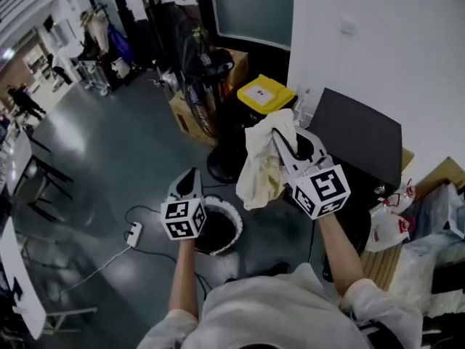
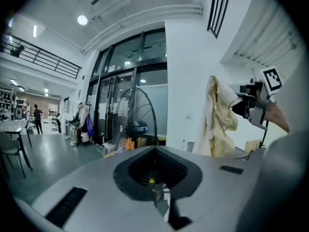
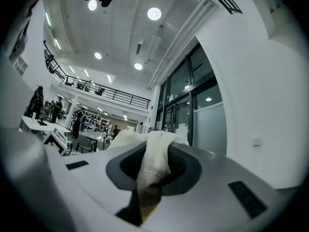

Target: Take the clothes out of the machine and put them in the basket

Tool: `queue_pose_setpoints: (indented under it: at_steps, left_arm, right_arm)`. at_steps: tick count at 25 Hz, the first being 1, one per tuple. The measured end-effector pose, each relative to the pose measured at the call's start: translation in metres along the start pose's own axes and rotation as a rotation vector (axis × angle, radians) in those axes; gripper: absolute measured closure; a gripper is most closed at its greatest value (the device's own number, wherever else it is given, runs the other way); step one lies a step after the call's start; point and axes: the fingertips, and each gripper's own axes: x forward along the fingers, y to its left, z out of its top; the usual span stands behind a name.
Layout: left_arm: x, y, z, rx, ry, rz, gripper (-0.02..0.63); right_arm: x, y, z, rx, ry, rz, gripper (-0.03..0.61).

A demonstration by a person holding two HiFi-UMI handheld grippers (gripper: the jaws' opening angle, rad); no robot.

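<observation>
- Firmly, the right gripper [image 1: 285, 142] pinches a crumpled cream cloth garment [image 1: 260, 167], which hangs in the air above the dark floor [image 1: 131, 151]
- the left gripper [image 1: 192, 179] has its jaws together, empty
- a round white-rimmed basket [image 1: 234, 217] stands on the floor just below the left gripper

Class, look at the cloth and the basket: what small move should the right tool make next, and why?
Probably swing the right tool down and to the left until the cloth hangs over the basket. The cloth is clamped in its jaws and dangles to the right of the basket, above the rim. The left tool holds nothing.
</observation>
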Motion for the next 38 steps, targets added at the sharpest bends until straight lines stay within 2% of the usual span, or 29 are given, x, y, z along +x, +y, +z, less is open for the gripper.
queue_pose_setpoints:
  at_steps: [5,9,15,19,23,28,38]
  left_arm:
    - [-0.058,0.072,-0.011,-0.020,0.000,0.128,0.597]
    - [-0.100,0.123,-0.021,-0.041,0.003,0.207,0.597]
    - [-0.144,0.173,-0.042,-0.071,0.017,0.296,0.597]
    - [-0.161,0.198,-0.052,-0.096,0.031,0.361,0.597]
    - [-0.165,0.211,-0.071,-0.127,0.050,0.433,0.597]
    - [-0.162,0.223,-0.107,-0.177,0.104,0.486,0.597]
    - [-0.135,0.247,-0.192,-0.250,0.173,0.528,0.597]
  right_arm:
    - [0.047,0.077,0.010,0.023,-0.033,0.129,0.509]
    - [0.074,0.133,0.004,0.046,-0.028,0.197,0.509]
    - [0.101,0.197,-0.024,0.089,0.018,0.282,0.509]
    - [0.116,0.239,-0.043,0.108,0.057,0.373,0.508]
    - [0.128,0.268,-0.084,0.128,0.120,0.472,0.508]
    - [0.138,0.297,-0.145,0.155,0.232,0.556,0.508]
    - [0.147,0.338,-0.282,0.141,0.428,0.621,0.508]
